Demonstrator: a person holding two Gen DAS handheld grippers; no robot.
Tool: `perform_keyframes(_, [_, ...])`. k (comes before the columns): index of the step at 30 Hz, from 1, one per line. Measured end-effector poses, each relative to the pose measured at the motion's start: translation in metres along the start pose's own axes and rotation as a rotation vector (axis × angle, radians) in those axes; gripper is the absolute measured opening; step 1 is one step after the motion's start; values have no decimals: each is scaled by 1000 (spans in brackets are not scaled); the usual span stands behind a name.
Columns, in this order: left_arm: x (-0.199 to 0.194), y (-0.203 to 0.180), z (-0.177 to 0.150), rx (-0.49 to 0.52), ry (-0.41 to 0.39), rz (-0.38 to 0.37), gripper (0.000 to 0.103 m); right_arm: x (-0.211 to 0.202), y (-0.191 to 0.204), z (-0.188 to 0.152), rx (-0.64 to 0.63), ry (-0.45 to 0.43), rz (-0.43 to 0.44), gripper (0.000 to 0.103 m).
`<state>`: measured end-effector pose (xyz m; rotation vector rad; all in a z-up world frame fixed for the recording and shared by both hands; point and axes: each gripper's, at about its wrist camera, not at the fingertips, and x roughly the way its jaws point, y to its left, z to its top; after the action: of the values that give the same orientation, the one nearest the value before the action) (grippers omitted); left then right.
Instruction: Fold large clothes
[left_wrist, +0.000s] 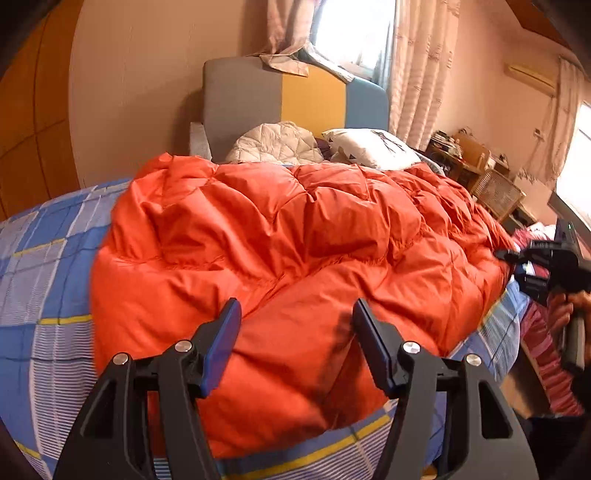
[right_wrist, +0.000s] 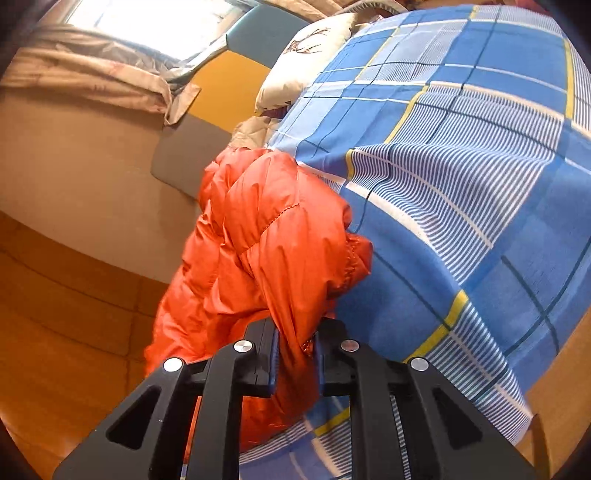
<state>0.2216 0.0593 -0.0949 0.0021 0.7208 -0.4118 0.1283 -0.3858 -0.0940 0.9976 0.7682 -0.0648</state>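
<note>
The orange down jacket (left_wrist: 295, 236) lies spread over the bed with the blue checked sheet (left_wrist: 48, 266), directly in front of the left gripper (left_wrist: 295, 325). The two fingers of this gripper are spread wide apart and hold nothing; the puffy quilted cloth fills the space ahead of them and between them, but I cannot tell whether the tips touch it. Beyond the jacket, farther from this gripper, there are a white quilted cushion (left_wrist: 273, 146), a white pillow (left_wrist: 373, 146) and a headboard (left_wrist: 295, 99) in grey, yellow and blue. To the right of the left gripper, at the far edge of the jacket, the right gripper (left_wrist: 517, 260) is seen, held by a hand (left_wrist: 569, 310). In the right wrist view the right gripper (right_wrist: 295, 343) has its fingers pressed together on a bunched fold of the jacket (right_wrist: 266, 236), which rises from the fingers and hangs to their left, while the sheet (right_wrist: 461, 166) lies to their right.
</note>
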Motion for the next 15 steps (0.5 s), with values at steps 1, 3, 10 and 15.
perform_keyframes(1, [-3,2,-1,12,-3,2,63,-1,2,0,2,-1,8,13])
perform_keyframes(3, [-10,9,-7,46,-6,-3,63,-4,3,0,7,-4,28,13])
perform_keyframes(10, [-37,52,-27,102,12,2,62,-8,13,2,28,-3,87,13])
perform_keyframes(15, [-34,71,-41,140,79,-5,55,-9,34,-3,-29,-8,94,12])
